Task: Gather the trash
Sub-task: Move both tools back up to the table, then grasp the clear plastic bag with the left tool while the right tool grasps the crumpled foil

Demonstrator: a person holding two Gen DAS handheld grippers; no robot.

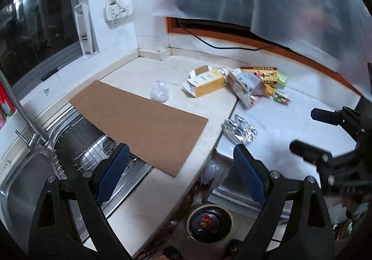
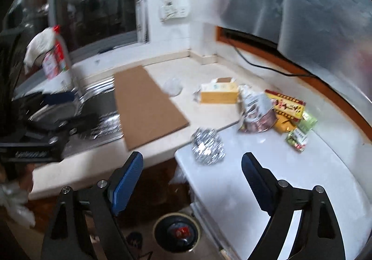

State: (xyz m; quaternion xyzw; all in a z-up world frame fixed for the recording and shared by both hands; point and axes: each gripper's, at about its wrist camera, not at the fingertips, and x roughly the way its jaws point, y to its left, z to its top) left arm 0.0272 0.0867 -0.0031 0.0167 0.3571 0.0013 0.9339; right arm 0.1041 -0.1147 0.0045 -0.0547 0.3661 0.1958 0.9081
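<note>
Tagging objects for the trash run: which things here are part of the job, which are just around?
Job:
crumpled foil
yellow box
torn wrappers
green packets
clear plastic wad
bin

Just around:
cardboard sheet
sink
tap
wall socket

The cardboard [image 1: 139,125] is plain brown. The box [image 1: 208,82] is yellow and white, the foil [image 1: 239,131] crinkled silver. A packet [image 1: 267,74] is red and yellow with dark print. The fingers [image 2: 126,183] have ribbed blue pads. The table [image 1: 144,190] is cream.
</note>
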